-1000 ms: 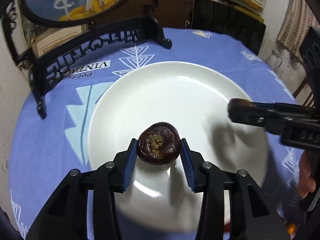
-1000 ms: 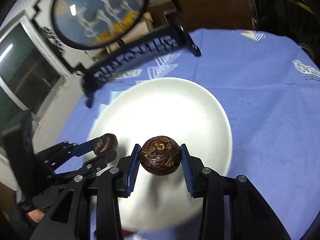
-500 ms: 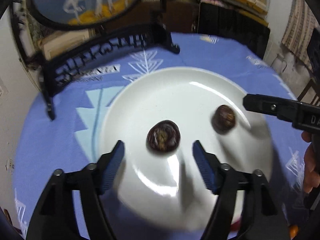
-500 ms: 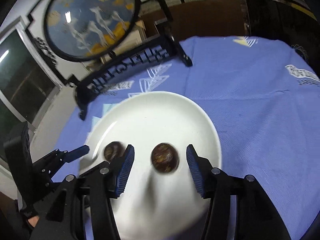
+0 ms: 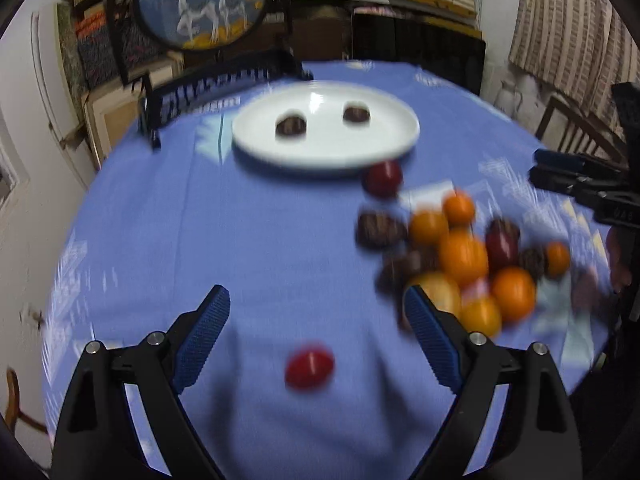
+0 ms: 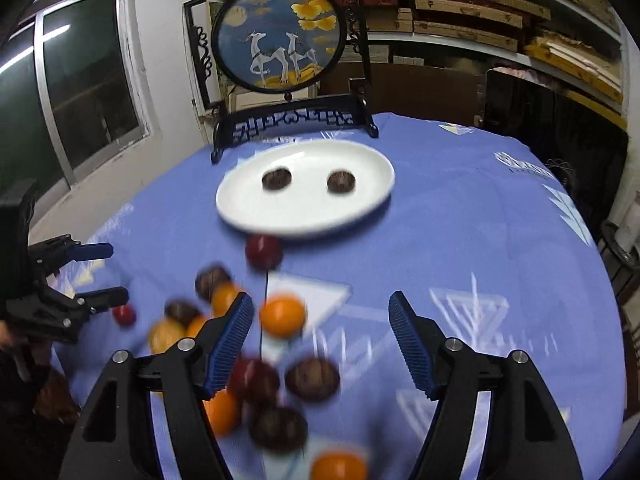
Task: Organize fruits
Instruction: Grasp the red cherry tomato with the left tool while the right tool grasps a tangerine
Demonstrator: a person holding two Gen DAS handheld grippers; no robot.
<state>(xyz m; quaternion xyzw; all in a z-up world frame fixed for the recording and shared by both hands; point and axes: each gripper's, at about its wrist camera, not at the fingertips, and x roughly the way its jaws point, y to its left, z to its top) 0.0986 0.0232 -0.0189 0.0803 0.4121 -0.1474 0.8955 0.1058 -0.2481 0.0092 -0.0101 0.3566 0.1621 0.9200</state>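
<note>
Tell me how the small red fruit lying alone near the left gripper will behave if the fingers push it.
The small red fruit looks round and smooth, so it will probably roll on the blue tablecloth. It seems small and likely light. Its skin looks glossy, so the ridged fingers of the open left gripper might slip unless they close centrally.

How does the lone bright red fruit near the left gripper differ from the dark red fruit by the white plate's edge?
The bright red fruit is vivid, lies alone between the left gripper fingers; the dark red fruit is maroon, sitting at the white plate rim, nearer the pile. Both rest on the blue cloth, ungrasped.
</note>
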